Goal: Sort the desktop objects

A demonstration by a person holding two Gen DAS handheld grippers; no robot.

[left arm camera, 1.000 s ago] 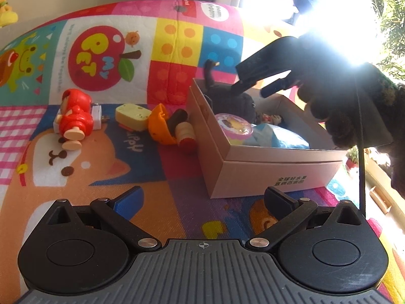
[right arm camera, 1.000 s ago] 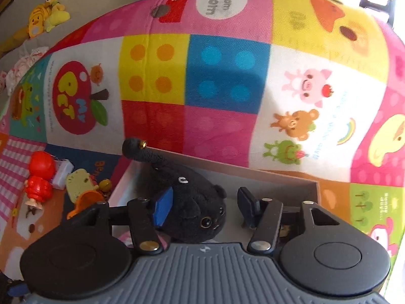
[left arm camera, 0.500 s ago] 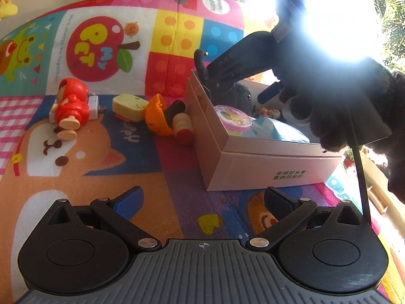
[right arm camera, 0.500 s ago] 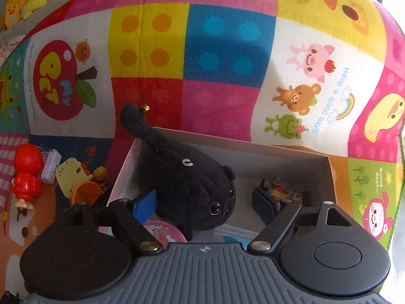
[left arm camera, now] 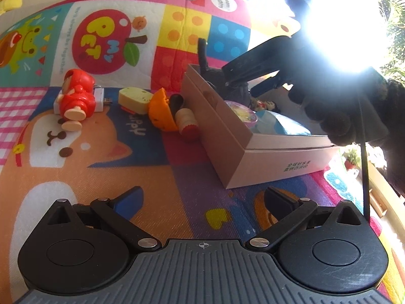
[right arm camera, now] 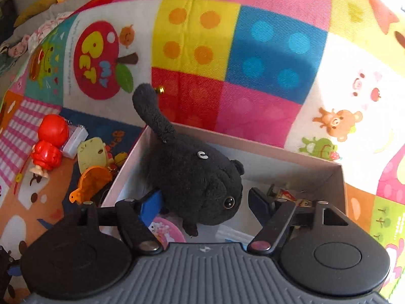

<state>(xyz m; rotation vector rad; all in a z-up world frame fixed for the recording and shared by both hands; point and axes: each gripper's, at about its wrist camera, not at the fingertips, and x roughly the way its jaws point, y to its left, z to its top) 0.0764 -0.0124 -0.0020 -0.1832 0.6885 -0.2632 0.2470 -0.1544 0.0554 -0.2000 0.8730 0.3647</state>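
One black plush cat (right arm camera: 192, 179) sits inside the box (right arm camera: 291, 162) at mid-frame of the right wrist view, tail poking up over the rim. The right gripper (right arm camera: 205, 204) hangs just above it, fingers spread and holding nothing. Beside the cat lie a pink round case (left arm camera: 241, 110) and a blue pouch (left arm camera: 281, 125). Left of the box on the mat (left arm camera: 101, 162) are an orange toy (left arm camera: 162, 112), a yellow toy (left arm camera: 134, 100) and a red figure (left arm camera: 76, 96). At the lower middle of its view, the left gripper (left arm camera: 203, 200) hovers over the mat, spread and empty.
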